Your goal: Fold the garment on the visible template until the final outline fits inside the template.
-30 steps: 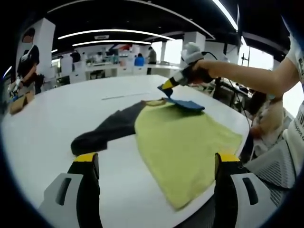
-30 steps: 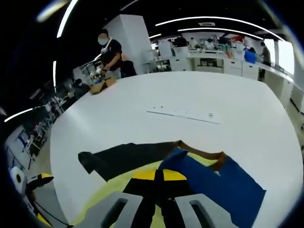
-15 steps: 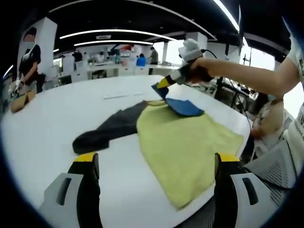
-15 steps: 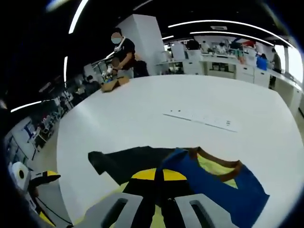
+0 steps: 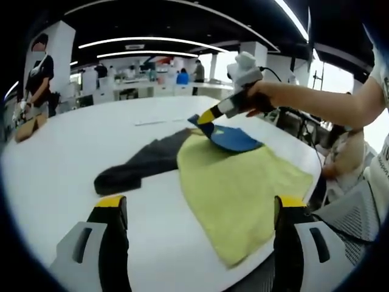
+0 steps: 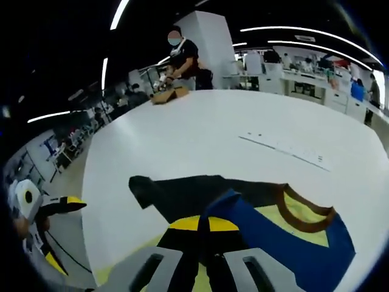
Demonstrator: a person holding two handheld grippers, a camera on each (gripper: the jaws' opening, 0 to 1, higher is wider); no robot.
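Right hand-held gripper clamped on blue sleeve, lifting it to fold inward over the yellow garment lying flat on the worktop; left hand-held gripper jaws apart, idle

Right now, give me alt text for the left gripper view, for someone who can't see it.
The right gripper, shut on the blue sleeve, lifts it over a yellow-green garment on a white table. The dark sleeve lies flat; the left gripper is open.
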